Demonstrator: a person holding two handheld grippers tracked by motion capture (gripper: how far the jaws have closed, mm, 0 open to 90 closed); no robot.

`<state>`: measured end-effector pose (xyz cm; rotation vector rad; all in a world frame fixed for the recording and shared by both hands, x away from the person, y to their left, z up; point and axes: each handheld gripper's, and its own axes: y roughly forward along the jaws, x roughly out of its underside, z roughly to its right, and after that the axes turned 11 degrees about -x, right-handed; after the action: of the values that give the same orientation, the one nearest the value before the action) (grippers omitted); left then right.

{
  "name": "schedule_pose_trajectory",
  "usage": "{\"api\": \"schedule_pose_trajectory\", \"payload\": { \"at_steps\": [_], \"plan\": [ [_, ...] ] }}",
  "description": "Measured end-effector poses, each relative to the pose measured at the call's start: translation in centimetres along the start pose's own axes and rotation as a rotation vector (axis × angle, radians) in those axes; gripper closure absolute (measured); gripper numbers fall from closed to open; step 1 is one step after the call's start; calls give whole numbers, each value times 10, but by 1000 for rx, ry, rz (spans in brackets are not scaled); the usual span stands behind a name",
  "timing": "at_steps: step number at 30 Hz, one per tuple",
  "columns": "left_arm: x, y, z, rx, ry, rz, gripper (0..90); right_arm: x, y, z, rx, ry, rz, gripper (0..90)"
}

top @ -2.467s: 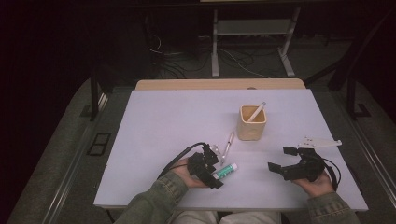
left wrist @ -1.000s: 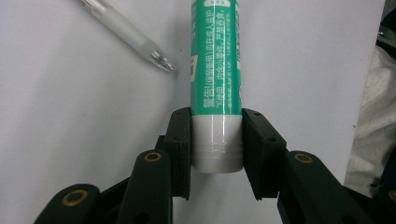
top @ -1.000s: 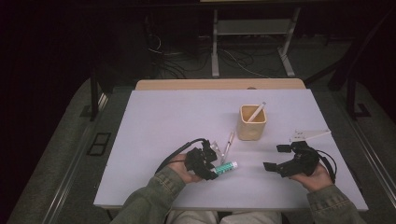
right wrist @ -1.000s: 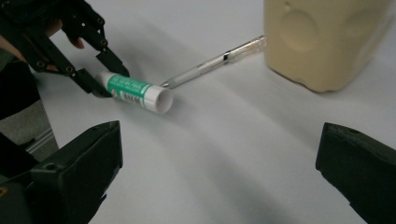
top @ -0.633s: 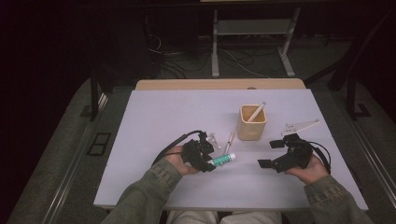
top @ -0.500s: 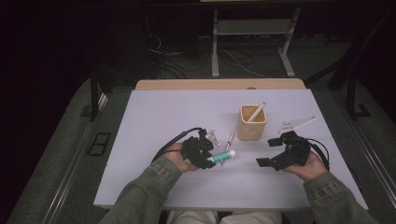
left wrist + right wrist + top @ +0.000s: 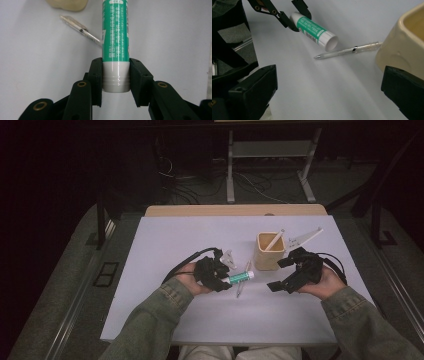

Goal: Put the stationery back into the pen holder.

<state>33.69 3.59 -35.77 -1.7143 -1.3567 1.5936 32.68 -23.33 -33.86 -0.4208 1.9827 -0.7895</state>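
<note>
Left gripper (image 7: 116, 82): fingers pinched on the green glue stick (image 7: 115, 35), lifted off the table (image 7: 165, 245) near its middle. Right gripper (image 7: 329, 92): fingers spread, beside the beige cup (image 7: 268, 251).

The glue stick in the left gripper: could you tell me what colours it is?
The glue stick is green with white print and white ends, best seen in the left gripper view.

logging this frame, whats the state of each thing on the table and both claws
glue stick: clamped at its white end, off the table
left claw: shut on the glue stick
right claw: open, holding nothing
pen: lying flat beside the cup
cup: upright, a white stick leaning inside it
table: white top, bare here
</note>
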Motion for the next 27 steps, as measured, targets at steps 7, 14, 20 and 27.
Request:
{"api": "schedule_pose_trajectory", "payload": {
  "at_steps": [7, 14, 20, 27],
  "plan": [
    [-4, -2, -3, -60, 59, 32, 643, -18, 2, 5, -31, -19, -57, 3],
    [-8, -1, -1, -103, 116, 43, 643, -31, 9, 12, -57, -42, -110, 3],
    [-13, -3, 2, -137, 193, 56, 643, -38, 15, 16, -76, -38, -142, 3],
    [-14, 1, 5, -151, 232, 92, 643, -47, 20, 20, -111, -37, -175, 3]
  ]
}}
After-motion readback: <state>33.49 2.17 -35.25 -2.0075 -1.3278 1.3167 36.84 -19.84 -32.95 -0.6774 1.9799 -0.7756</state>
